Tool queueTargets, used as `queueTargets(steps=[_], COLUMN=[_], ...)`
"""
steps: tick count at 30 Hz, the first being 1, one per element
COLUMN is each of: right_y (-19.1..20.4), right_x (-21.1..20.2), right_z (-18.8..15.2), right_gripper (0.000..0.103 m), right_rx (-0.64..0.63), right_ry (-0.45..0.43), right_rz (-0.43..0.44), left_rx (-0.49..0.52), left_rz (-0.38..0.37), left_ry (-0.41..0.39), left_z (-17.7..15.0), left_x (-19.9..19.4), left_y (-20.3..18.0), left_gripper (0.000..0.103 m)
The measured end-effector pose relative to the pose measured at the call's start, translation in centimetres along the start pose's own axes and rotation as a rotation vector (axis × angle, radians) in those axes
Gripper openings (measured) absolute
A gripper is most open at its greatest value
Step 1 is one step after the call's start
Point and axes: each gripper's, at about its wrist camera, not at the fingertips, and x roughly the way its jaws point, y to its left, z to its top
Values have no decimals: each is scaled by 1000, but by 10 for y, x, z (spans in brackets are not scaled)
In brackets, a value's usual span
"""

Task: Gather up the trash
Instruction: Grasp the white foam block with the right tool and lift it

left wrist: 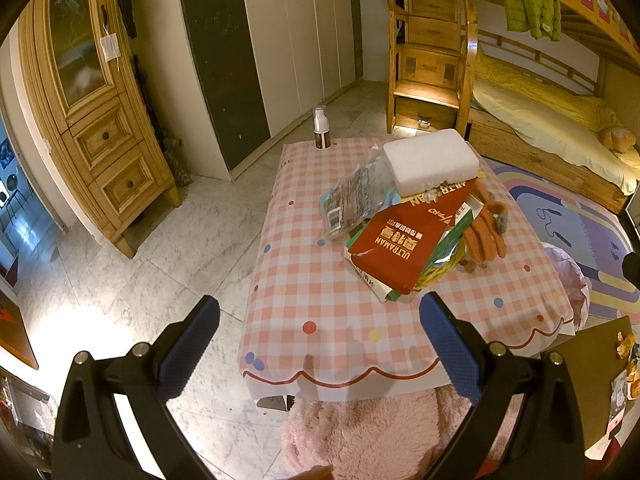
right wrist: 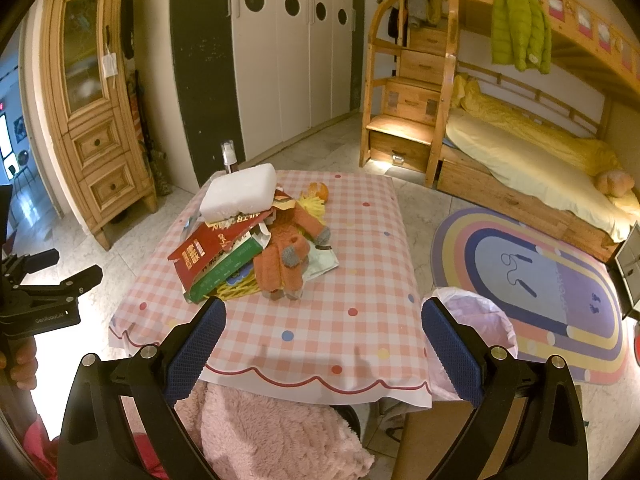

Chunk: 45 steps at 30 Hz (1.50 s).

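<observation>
Marble floor tiles, a wooden bunk bed (right wrist: 532,152) and a tall pine cabinet (left wrist: 92,100) surround a low bench covered with a pink-and-white checked cloth (right wrist: 320,320). Piled toward its far side lies the trash: a white foam block (left wrist: 432,160) resting on a red cardboard box printed ULTRAMAN (left wrist: 404,248), a crumpled clear plastic wrapper (left wrist: 352,200) beside it, a green carton (right wrist: 228,268) under the red box, some yellow shredded strips (right wrist: 240,286) and an orange knitted glove (right wrist: 282,260) draped over the heap. A small white-capped brown bottle (left wrist: 321,133) stands apart at the far corner. Beside the bench on the right sits a bin lined with a pale pink bag (right wrist: 476,316). Both tools hover short of the pile: the left gripper (left wrist: 320,348) has its blue-padded fingers spread wide with nothing between them, and the right gripper (right wrist: 322,354) likewise.
</observation>
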Motion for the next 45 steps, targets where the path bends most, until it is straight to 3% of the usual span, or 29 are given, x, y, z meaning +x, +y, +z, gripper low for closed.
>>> queueTargets(steps=[9, 15, 17, 21, 28, 36, 37, 38, 39, 45], right_y=[1, 11, 17, 30, 49, 57, 59, 59, 60, 62], right_x=[5, 29, 36, 58, 103, 143, 147, 150, 154, 168], right_z=[5, 22, 29, 42, 55, 71, 72, 73, 75, 78], right_gripper=[97, 97, 97, 97, 96, 91, 86, 72, 70, 70], right_rx=[2, -16, -46, -90, -150, -217, -225, -233, -243, -261], right_ry=[-3, -57, -94, -78, -24, 1, 1, 3, 13, 31], right_rz=[12, 55, 75, 89, 124, 207, 211, 212, 207, 228], left_rx=[-14, -35, -35, -44, -74, -4, 0, 3, 6, 25], left_rz=[-3, -29, -5, 34, -27, -52, -67, -77, -78, -117], left_ry=[23, 19, 18, 20, 51, 39, 38, 39, 42, 46], left_z=[-6, 2, 6, 15, 30, 42, 43, 44, 45, 45], left_x=[14, 25, 31, 48, 80, 109, 111, 113, 116, 121], left_y=[5, 15, 18, 25, 33, 23, 22, 21, 20, 16], left_gripper=[97, 97, 97, 97, 97, 97, 97, 96, 94, 84])
